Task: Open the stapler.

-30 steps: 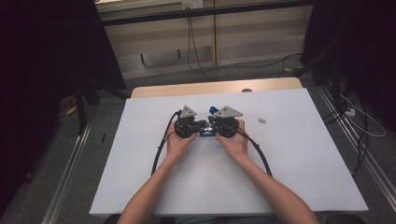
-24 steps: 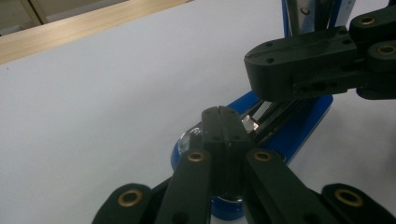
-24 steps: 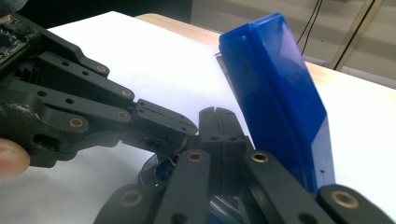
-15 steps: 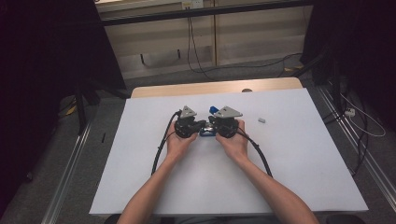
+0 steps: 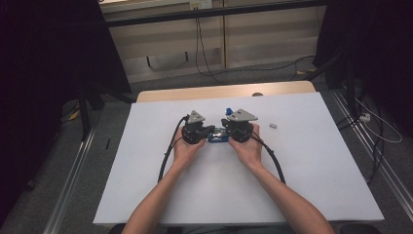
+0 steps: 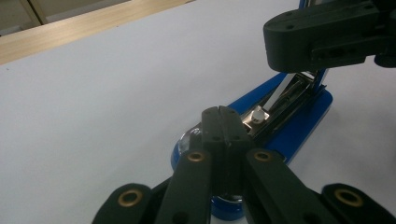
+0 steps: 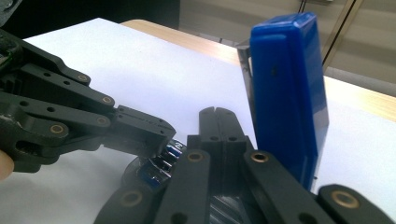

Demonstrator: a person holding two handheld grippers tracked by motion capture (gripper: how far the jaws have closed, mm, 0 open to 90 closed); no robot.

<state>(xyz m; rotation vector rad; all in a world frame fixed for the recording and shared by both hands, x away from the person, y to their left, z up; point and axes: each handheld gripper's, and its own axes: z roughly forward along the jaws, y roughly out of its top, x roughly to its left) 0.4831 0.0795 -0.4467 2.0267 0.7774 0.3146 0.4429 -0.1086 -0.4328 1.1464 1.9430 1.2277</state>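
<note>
We work over a white tabletop (image 5: 302, 175) with a gripper in each hand, the two brought nose to nose at its middle. Between their jaws lies a blue stapler (image 6: 299, 119), its lid swung up and standing upright just beyond our right gripper (image 7: 218, 122), baring the metal staple channel. Our left gripper (image 6: 222, 122) has its jaws pressed together, tips resting at the channel's near end, probably pinning the base so it cannot slide. The right jaws also look closed; whether they pinch anything we cannot tell. A small pale piece (image 5: 273, 126) lies off beyond the right gripper, well apart from the jaws
</note>
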